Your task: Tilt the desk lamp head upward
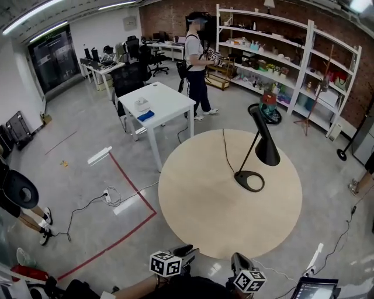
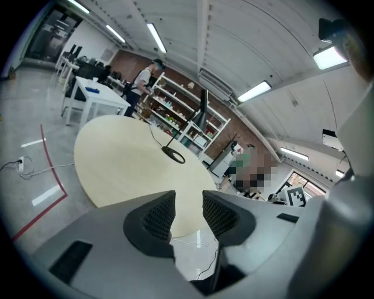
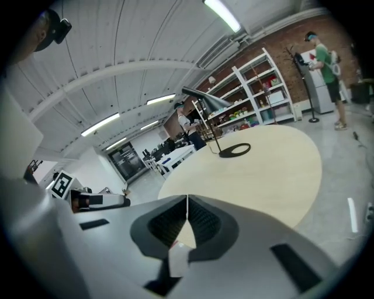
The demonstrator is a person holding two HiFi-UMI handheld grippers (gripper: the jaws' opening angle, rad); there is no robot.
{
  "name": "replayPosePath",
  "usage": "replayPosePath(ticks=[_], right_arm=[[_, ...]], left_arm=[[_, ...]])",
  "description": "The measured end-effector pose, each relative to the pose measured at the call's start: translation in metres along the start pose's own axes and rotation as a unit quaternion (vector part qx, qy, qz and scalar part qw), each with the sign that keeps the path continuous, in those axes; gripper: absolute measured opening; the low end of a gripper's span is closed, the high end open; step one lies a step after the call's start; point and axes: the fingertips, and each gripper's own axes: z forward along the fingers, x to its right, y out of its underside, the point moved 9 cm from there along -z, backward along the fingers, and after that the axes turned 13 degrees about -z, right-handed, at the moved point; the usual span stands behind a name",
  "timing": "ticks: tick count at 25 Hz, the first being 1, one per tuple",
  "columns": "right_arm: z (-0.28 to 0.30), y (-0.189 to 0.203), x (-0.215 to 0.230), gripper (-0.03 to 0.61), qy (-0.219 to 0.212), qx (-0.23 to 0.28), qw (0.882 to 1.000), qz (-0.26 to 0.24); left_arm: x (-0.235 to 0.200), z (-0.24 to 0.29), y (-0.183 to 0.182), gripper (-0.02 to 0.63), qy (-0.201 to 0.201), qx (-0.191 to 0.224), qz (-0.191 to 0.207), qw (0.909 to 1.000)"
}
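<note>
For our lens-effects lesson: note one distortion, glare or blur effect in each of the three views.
Head view: straight shelving leans and bows. Left gripper view: dark rounded corners, ceiling light blown white. Right gripper view: ceiling beam bends into an arc, light strip glaring.

A round, pale wooden surface [image 1: 198, 216] stands on the grey floor [image 1: 82, 187]. A black desk lamp [image 1: 266, 149] with a ring-shaped base sits on its far right part. The lamp's thin black cord [image 1: 224, 150] runs across the top to the far edge.
</note>
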Motion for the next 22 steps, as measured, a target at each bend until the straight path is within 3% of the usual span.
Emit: replayPosePath(ticks=[12, 18, 22], right_arm=[[0.051, -0.054, 0.025, 0.008, 0.092, 0.020, 0.995, 0.023], [0.083, -0.096, 0.035, 0.008, 0.119, 0.057, 0.991, 0.033], [0.100, -0.128, 0.044, 0.008, 0.117, 0.088, 0.988, 0.047]], left_arm=[[-0.011, 0.080, -0.095, 0.152, 0.071, -0.056, 0.049, 0.9947], [-0.010, 0.102, -0.169, 0.152, 0.109, -0.029, 0.104, 0.9882], [0.006, 0.119, -0.223, 0.152, 0.144, -0.004, 0.159, 0.9767]])
